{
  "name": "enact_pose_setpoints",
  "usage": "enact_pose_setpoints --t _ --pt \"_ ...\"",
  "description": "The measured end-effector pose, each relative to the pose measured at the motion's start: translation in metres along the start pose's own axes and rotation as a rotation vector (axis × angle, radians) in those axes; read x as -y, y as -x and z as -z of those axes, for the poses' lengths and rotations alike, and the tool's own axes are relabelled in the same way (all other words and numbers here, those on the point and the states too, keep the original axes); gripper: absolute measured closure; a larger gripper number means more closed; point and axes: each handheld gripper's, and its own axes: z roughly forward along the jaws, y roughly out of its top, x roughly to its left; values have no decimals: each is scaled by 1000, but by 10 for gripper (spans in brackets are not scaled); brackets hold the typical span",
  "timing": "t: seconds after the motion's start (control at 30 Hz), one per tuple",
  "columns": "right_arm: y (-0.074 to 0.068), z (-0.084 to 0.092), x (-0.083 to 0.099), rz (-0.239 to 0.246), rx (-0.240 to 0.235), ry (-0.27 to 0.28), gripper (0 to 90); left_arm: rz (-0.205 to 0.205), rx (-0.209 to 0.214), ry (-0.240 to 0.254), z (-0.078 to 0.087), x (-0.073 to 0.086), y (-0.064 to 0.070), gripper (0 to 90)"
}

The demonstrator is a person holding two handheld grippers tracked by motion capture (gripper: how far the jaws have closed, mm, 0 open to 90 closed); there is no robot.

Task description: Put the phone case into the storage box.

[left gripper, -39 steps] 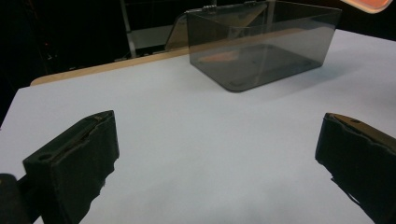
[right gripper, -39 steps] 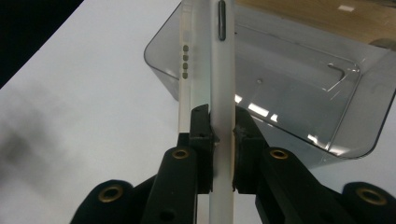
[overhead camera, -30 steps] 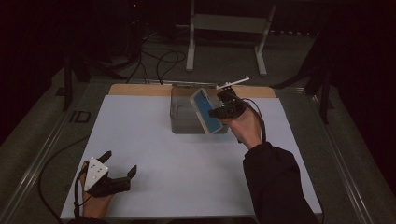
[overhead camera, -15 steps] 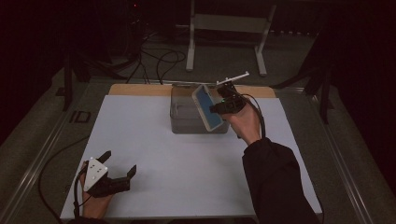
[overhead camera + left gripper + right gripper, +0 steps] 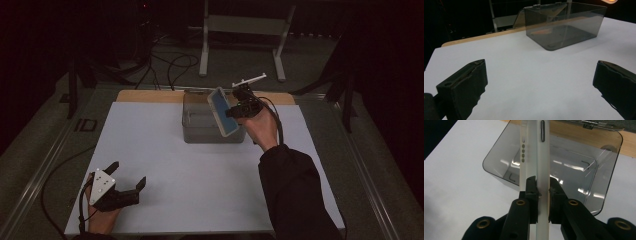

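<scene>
My right gripper (image 5: 239,111) is shut on a phone (image 5: 222,112) with a blue face and a pale rim, held tilted above the right end of a clear grey box (image 5: 200,127). In the right gripper view the phone (image 5: 541,152) stands edge-on, showing a side button and a row of small holes. Both pads press on its faces, and the open box (image 5: 574,167) lies below. My left gripper (image 5: 129,172) rests open near the table's front left corner. In the left gripper view its jaws (image 5: 540,82) stand wide over bare white surface, with the box (image 5: 564,27) far ahead.
A white sheet (image 5: 165,165) covers most of the table, leaving a wooden strip (image 5: 145,96) bare along the far edge. The box's hinged lid (image 5: 541,15) hangs open at its back. A metal stand (image 5: 240,30) and cables lie on the dark floor beyond.
The right hand has lifted the phone a little, up and away over the box. The left gripper has stayed where it was.
</scene>
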Motion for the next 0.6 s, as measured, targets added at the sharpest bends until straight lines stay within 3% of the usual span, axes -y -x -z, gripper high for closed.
enact_pose_setpoints --t 0.6 --pt "8 -4 -8 -48 31 5 817 -1 -3 1 0 0 0 6"
